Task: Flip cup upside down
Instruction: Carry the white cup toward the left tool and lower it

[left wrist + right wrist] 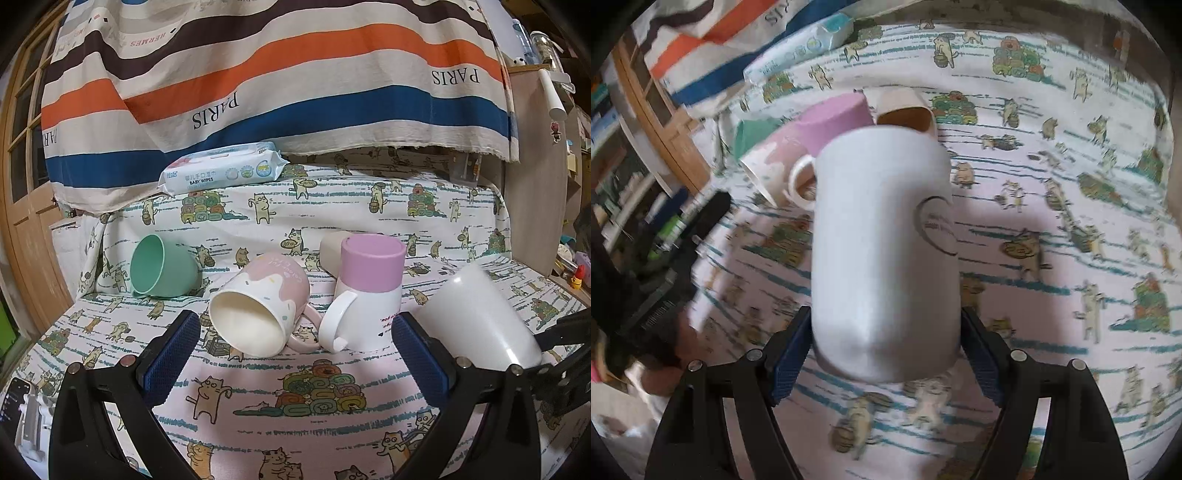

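Right wrist view: we grip the white cup [882, 258] in our right gripper [886, 347], tilted mid-flip above the bed [1071, 258]; setting down remains. Left gripper [295, 354] fingers gape wide, empty.

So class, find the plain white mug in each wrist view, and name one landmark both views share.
Left wrist view: white mug at the right edge, tilted, off the cloth.
Right wrist view: white mug in the centre, clamped in the right gripper.
Shared landmark: the baby wipes pack at the back.
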`<action>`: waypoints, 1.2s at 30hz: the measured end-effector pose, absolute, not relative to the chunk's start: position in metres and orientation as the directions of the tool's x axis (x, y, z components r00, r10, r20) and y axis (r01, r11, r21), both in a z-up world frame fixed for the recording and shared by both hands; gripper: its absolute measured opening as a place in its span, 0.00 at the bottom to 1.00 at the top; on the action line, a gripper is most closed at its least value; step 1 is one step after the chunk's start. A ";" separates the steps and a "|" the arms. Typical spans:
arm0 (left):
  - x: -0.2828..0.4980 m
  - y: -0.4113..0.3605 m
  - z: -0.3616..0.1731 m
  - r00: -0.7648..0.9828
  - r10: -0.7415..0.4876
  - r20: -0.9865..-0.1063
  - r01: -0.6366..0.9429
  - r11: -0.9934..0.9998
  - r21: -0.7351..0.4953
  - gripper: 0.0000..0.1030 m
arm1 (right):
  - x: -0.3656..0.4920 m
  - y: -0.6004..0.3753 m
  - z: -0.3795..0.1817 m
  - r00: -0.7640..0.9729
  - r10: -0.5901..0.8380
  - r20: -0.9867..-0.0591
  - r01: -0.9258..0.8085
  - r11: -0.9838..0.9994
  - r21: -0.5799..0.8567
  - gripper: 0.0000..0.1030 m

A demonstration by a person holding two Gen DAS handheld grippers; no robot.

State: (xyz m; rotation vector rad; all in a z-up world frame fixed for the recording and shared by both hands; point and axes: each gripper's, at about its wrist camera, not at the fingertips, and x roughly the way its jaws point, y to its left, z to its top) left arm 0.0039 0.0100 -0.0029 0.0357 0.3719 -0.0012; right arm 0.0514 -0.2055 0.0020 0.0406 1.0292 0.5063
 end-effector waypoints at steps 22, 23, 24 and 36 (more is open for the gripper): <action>0.001 0.007 -0.002 0.932 -0.004 -0.363 0.020 0.999 0.040 1.00 | 0.031 -0.208 0.009 0.656 0.283 -0.700 -0.377 0.926 0.021 0.68; 0.001 0.006 -0.002 0.933 0.000 -0.361 0.017 0.999 0.044 1.00 | 0.032 -0.204 0.003 0.636 0.295 -0.713 -0.395 0.918 0.028 0.66; 0.001 0.006 -0.002 0.933 0.003 -0.359 0.015 0.999 0.047 1.00 | 0.032 -0.201 -0.001 0.623 0.308 -0.719 -0.408 0.912 0.036 0.65; -0.003 0.009 -0.001 0.940 -0.013 -0.341 0.025 0.999 0.033 1.00 | 0.012 -0.180 -0.016 0.565 0.353 -0.746 -0.482 0.875 0.049 0.62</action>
